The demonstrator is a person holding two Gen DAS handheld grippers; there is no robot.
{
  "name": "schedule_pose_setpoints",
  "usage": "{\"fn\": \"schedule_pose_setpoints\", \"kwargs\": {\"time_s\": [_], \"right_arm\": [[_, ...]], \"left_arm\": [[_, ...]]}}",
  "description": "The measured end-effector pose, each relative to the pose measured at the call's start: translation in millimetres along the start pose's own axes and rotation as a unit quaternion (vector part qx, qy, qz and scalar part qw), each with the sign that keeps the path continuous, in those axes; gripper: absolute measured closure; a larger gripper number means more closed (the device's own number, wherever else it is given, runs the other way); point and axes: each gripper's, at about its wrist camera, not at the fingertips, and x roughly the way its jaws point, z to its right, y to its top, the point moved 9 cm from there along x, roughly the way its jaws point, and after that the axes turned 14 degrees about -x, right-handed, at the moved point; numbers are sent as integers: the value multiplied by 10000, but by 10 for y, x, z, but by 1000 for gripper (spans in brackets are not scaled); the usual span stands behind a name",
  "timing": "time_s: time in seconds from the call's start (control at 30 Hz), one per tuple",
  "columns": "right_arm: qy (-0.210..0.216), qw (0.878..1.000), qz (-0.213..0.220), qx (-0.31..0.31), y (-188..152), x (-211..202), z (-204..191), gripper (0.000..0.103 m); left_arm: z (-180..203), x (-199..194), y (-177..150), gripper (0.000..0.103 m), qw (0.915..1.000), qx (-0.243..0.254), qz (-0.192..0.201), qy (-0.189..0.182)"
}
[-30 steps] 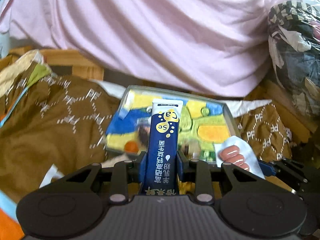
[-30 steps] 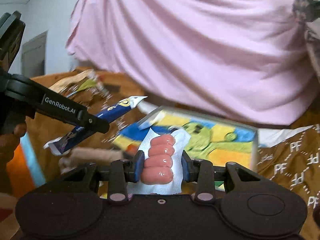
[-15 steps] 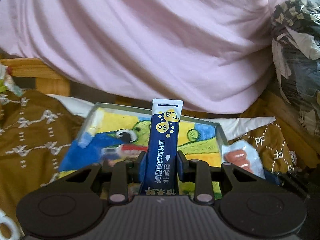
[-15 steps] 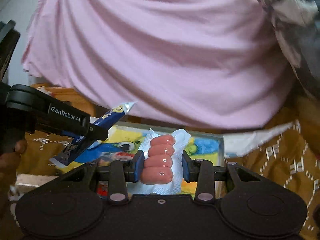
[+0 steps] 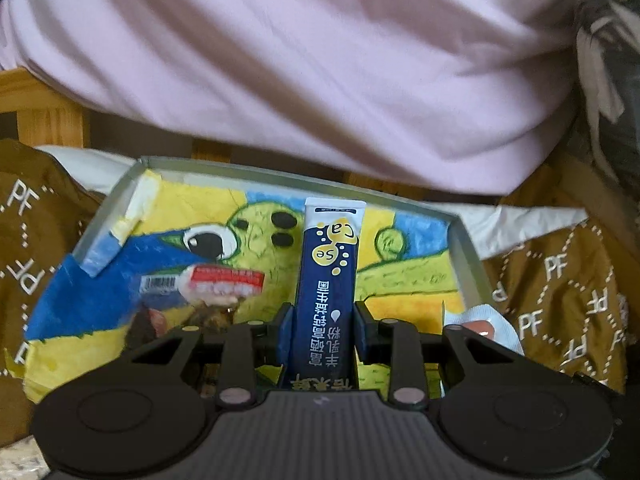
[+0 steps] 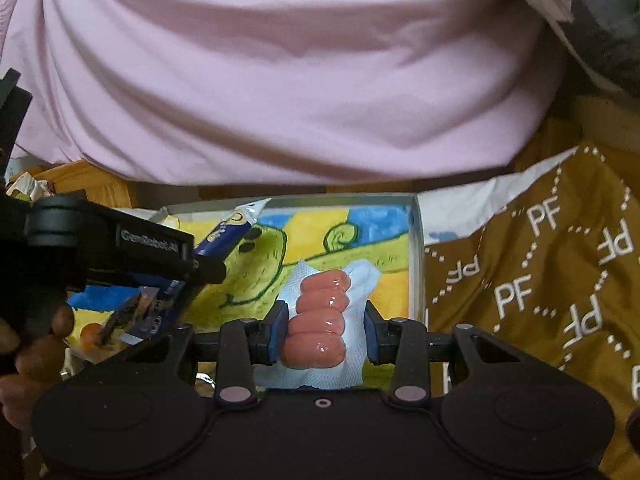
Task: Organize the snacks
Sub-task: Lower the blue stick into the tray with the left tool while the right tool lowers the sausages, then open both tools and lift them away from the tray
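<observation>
Clamping a dark blue stick sachet with yellow dots and white lettering, the left gripper holds it upright over a shallow grey tray lined with a yellow, blue and green cartoon drawing. The right gripper is closed on a clear-and-white packet of small pink sausages, above the tray's right side. A red-and-white wrapped snack lies inside the tray at left. Brown cloth printed with white "PF" letters surrounds the tray, beneath hanging pink fabric.
</observation>
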Motion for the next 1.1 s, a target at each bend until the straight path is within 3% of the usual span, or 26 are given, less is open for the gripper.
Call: {"fn": "schedule_pose_setpoints", "kwargs": {"time_s": [0.07, 0.13, 0.43, 0.6, 0.67, 0.77, 0.9, 0.97, 1.1], "right_arm": [[55, 10000, -72, -32, -30, 39, -35, 63], [82, 9998, -160, -78, -62, 83, -71, 80], [79, 9996, -263, -38, -84, 92, -104, 77], [13, 9998, -193, 31, -69, 61, -73, 63], [-20, 9999, -109, 78, -36, 21, -53, 56], [-94, 9998, 86, 179, 40, -72, -16, 34], [-149, 9986, 394, 310, 174, -240, 31, 17], [-160, 9979, 517, 359, 227, -323, 45, 12], [-147, 9962, 783, 348, 332, -541, 34, 5]], "left_arm": [[-18, 63, -36, 69, 9999, 26, -75, 121], [-45, 116, -74, 69, 9995, 81, -140, 270], [-181, 186, -175, 65, 9985, 90, -248, 483], [-174, 153, -152, 55, 9987, 70, -229, 457], [-173, 98, -122, 39, 9988, 27, -140, 477], [-174, -41, -48, 23, 9989, -65, 78, 463], [-203, -286, 76, 14, 9979, -108, 405, 493], [-229, -421, 132, 4, 9970, -118, 577, 502], [-290, -724, 224, 1, 9933, -139, 1001, 568]]}}
